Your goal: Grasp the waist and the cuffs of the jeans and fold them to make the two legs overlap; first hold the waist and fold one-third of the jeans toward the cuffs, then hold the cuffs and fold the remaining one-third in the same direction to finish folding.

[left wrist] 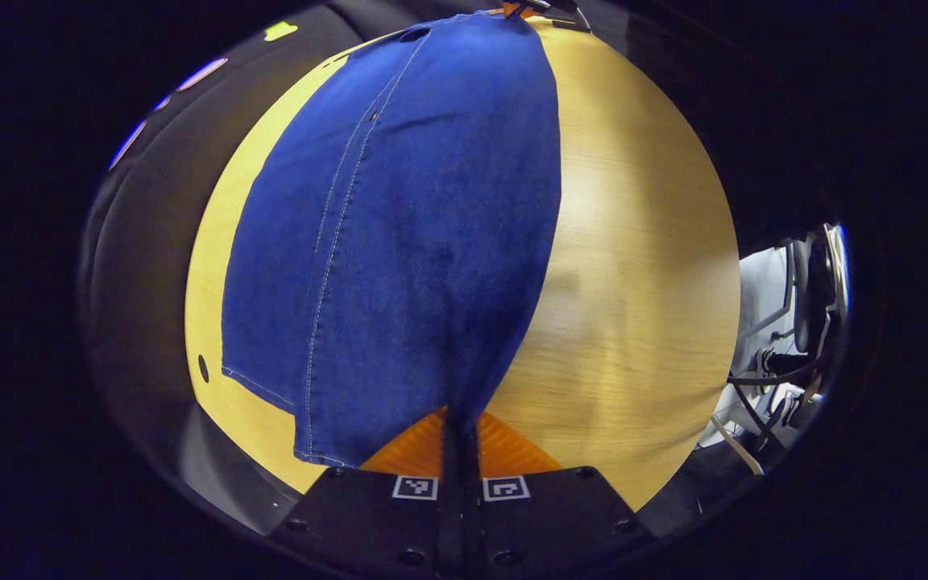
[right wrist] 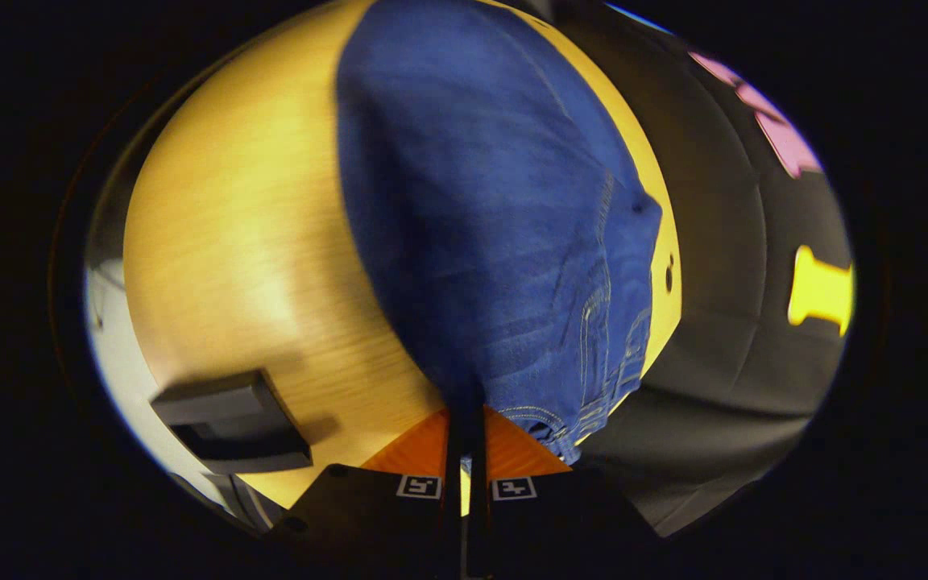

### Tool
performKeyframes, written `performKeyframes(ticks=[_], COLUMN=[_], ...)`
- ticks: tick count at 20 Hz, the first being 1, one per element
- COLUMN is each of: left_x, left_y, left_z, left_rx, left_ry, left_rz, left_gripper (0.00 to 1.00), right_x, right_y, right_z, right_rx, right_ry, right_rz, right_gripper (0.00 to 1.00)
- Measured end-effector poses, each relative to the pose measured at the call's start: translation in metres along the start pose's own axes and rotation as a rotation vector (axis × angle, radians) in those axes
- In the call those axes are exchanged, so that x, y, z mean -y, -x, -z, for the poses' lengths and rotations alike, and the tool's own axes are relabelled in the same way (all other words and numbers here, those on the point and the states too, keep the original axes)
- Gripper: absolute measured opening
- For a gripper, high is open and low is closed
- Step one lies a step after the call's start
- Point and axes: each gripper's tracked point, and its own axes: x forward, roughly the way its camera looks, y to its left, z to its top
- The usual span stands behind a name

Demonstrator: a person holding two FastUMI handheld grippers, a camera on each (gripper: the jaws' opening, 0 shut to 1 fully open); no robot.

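Left gripper [left wrist: 461, 431] pinches the cuff end of the jeans [left wrist: 399, 242], right gripper [right wrist: 464, 419] clamps the waist; beyond both, the denim stretches across the wooden table [left wrist: 633, 282], legs overlapped.

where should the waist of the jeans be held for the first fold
Grip the jeans at the waistband corner, coming in flat from the table edge. The right gripper already pinches there, and the legs lie stacked and straight.
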Motion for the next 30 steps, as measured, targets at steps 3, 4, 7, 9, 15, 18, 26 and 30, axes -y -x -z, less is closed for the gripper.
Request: performKeyframes(ticks=[3, 4, 7, 9, 15, 18, 26, 30], left_x=[0.000, -0.005, -0.016, -0.020, -0.042, -0.060, -0.149, -0.154], left_y=[0.002, 0.006, 0.015, 0.019, 0.039, 0.051, 0.019, -0.017], left_z=[-0.003, -0.007, -0.014, -0.017, -0.029, -0.039, -0.050, -0.059], left_rx=[0.005, 0.019, 0.054, 0.078, 0.140, 0.143, 0.032, -0.065], left_ry=[0.179, 0.210, 0.248, 0.256, 0.405, 0.452, 0.664, 0.642], left_rz=[0.071, 0.074, 0.036, 0.012, -0.101, -0.132, -0.178, -0.134], left_gripper=[0.06, 0.06, 0.06, 0.06, 0.06, 0.06, 0.06, 0.06], right_x=[0.012, 0.019, 0.045, 0.069, 0.165, 0.219, 0.288, 0.279], right_y=[0.009, 0.014, 0.033, 0.042, 0.074, 0.074, -0.039, -0.103], right_z=[-0.003, -0.005, -0.013, -0.024, -0.055, -0.069, -0.108, -0.115], right_rx=[0.003, 0.014, 0.051, 0.084, 0.219, 0.271, 0.167, 0.079], right_ry=[-0.170, -0.219, -0.361, -0.421, -0.554, -0.599, -0.788, -0.804], right_rz=[0.003, 0.017, 0.066, 0.095, 0.217, 0.276, 0.243, 0.205], right_gripper=[0.08, 0.08, 0.08, 0.08, 0.08, 0.08, 0.08, 0.08])
